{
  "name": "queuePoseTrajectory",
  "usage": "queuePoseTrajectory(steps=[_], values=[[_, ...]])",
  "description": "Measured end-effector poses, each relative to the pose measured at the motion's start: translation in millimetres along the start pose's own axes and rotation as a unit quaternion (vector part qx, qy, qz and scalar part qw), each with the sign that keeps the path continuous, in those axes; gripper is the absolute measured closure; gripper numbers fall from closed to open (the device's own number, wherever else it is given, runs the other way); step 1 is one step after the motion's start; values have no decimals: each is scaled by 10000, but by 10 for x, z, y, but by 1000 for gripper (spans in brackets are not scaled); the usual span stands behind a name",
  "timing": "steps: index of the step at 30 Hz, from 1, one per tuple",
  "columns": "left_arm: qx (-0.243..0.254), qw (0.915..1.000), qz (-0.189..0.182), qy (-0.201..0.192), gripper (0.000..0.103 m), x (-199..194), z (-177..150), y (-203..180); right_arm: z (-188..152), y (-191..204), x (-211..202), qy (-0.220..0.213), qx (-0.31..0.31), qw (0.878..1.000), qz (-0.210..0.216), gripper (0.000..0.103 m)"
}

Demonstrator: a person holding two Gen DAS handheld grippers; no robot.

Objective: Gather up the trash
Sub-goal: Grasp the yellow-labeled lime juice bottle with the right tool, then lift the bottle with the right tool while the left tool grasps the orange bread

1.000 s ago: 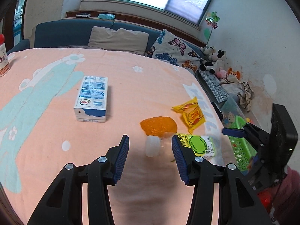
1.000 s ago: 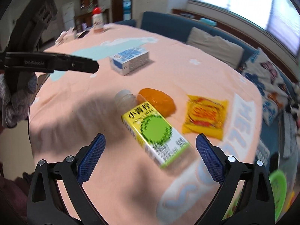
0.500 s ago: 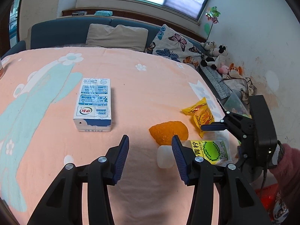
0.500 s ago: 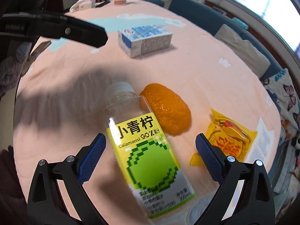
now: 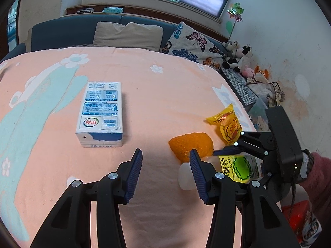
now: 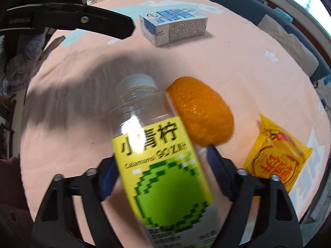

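We see the worktop point(image 5: 155, 95) carrying a carton point(image 5: 100, 113); our left claw point(image 5: 165, 173) hangs half open and empty, angled down, while our right claw point(image 6: 161, 175) has just been closing around the clear, empty-looking bottle point(image 6: 157, 157) lying against the orange peel point(image 6: 202, 113)

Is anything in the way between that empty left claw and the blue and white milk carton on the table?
Nothing visible is. The left gripper stands open, holding nothing, and only bare peach tablecloth lies between its fingers and the blue and white milk carton.
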State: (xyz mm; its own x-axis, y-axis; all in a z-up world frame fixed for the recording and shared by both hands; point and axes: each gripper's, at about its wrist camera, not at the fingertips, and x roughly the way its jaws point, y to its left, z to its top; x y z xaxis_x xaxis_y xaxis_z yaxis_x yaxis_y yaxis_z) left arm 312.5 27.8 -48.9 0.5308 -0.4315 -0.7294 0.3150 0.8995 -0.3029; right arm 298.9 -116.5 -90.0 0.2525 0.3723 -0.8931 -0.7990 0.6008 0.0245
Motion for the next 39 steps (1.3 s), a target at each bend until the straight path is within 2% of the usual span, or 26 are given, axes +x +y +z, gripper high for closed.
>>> queuePoseTrajectory(steps=[8, 9, 11, 17, 20, 24, 31, 35, 37, 39], values=[[269, 9995, -149, 19, 57, 50, 26, -183, -309, 162, -368, -253, 469, 9983, -235, 41], [347, 9992, -177, 48, 56, 77, 27, -228, -359, 165, -443, -322, 591, 9974, -272, 42], [484, 9985, -216, 102, 45, 141, 30, -311, -427, 162, -551, -426, 762, 9957, -305, 42], [910, 9950, -297, 289, 38, 407, 37, -539, -724, 140, -866, -642, 1293, 9874, -646, 43], [1156, 9924, -246, 332, 30, 525, 50, -624, -853, 138, -1022, -780, 1516, 9823, -781, 43], [1474, 9879, -150, 462, 28, 714, 99, -722, -1037, 91, -1174, -937, 1889, 9736, -877, 43], [1765, 9823, -82, 621, 29, 953, 153, -745, -1350, 3, -1408, -1156, 2437, 9582, -954, 43], [1765, 9824, -62, 610, 36, 1005, 151, -708, -1512, -26, -1529, -1296, 2688, 9485, -1064, 43], [1751, 9829, -19, 570, 45, 1003, 146, -692, -1578, -34, -1583, -1351, 2803, 9438, -1110, 43], [1721, 9836, -38, 539, 49, 988, 146, -678, -1625, -45, -1615, -1394, 2898, 9400, -1140, 43]])
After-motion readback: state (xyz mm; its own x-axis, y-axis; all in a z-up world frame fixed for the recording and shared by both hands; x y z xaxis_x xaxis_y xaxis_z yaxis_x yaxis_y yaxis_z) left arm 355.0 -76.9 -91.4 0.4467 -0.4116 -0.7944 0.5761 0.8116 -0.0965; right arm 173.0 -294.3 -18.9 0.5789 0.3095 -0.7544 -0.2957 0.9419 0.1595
